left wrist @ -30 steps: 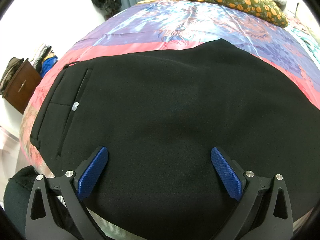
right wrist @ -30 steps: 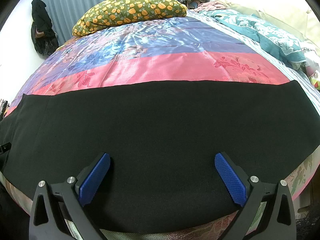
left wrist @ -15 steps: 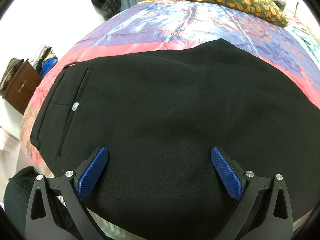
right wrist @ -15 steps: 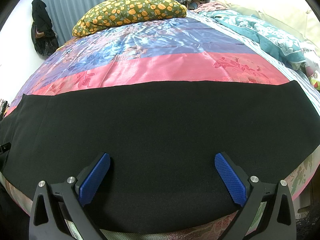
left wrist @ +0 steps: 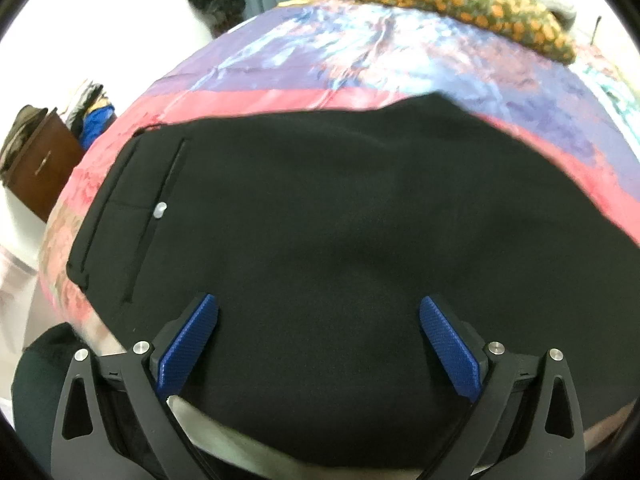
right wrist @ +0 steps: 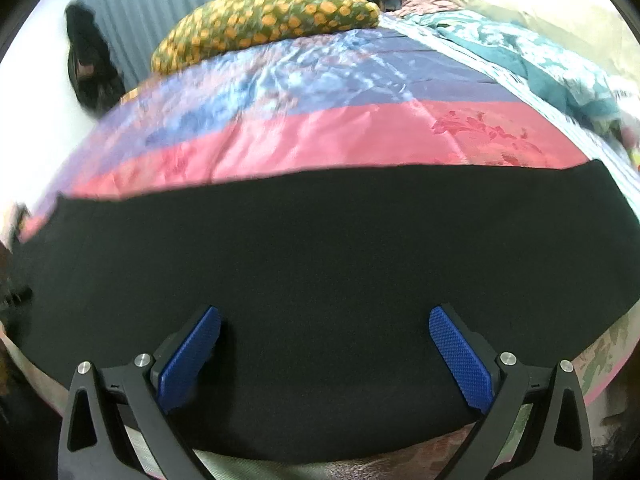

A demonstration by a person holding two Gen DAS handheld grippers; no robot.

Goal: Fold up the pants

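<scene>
Black pants [left wrist: 320, 220] lie flat across the near edge of a bed. In the left wrist view I see the waist end with a back pocket and a white button [left wrist: 161, 210]. In the right wrist view the legs [right wrist: 320, 248] stretch to the right, with the hem at the far right. My left gripper [left wrist: 318, 316] is open, low over the seat of the pants. My right gripper [right wrist: 324, 328] is open, low over the legs. Neither holds cloth.
The bed has a shiny pink, purple and blue cover [right wrist: 320, 128]. A green pillow with orange spots [right wrist: 264, 20] lies at the head. A teal blanket [right wrist: 540, 60] lies on the right side. A brown cabinet [left wrist: 36, 164] stands left of the bed.
Both views are now blurred and shifted slightly. Both grippers have started to move a little over the pants. The jaws stay open.
</scene>
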